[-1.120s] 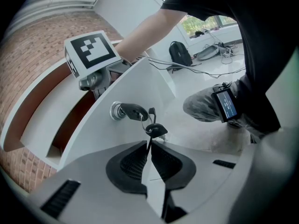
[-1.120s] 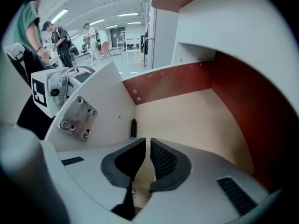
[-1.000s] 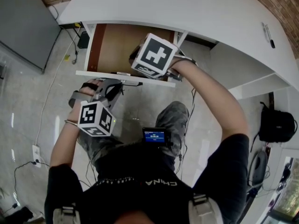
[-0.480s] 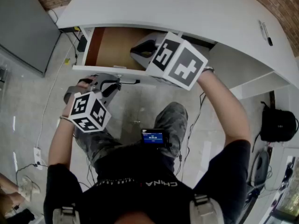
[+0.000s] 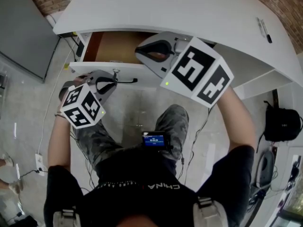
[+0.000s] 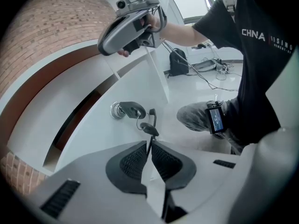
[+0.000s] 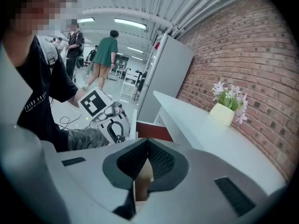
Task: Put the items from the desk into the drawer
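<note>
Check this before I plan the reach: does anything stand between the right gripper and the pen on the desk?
Nothing visible does. The pen lies alone on the bare desk, to the right of the right gripper, whose jaws are shut above the open drawer.

A red brick wall (image 7: 243, 55) runs behind the curved white table (image 5: 189, 8), where a pale pot of flowers (image 7: 223, 107) stands. The floor (image 5: 28, 103) is pale and glossy. A tall grey cabinet (image 7: 166, 73) stands beyond the table's far end, and strip lights (image 7: 131, 23) shine from the ceiling.
</note>
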The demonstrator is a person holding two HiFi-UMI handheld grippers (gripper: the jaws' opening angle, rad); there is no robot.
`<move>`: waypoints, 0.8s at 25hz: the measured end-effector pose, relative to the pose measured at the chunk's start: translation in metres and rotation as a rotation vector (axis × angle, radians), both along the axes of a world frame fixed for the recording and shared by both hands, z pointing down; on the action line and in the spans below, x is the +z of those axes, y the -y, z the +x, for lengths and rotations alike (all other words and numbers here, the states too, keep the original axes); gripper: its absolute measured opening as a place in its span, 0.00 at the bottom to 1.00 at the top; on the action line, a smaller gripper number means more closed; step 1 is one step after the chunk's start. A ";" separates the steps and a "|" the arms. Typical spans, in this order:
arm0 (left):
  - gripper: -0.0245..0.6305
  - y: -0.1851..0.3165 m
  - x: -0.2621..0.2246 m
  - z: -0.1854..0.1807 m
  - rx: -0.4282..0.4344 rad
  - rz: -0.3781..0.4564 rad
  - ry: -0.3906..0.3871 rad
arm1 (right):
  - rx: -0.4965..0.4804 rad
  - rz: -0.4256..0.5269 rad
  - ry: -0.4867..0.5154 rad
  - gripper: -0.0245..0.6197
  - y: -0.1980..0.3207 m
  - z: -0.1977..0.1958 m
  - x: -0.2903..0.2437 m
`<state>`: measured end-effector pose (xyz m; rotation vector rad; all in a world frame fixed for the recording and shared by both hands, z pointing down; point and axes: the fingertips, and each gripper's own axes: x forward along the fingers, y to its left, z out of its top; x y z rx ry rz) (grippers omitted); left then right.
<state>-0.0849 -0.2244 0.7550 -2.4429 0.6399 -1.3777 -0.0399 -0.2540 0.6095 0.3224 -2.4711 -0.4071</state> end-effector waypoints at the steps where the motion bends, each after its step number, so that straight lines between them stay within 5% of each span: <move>1: 0.09 0.001 -0.001 0.000 0.001 -0.006 -0.001 | 0.002 -0.001 0.007 0.06 -0.001 0.003 0.000; 20: 0.09 0.016 -0.006 0.003 -0.006 -0.053 0.009 | 0.030 -0.033 0.039 0.06 -0.001 0.021 -0.003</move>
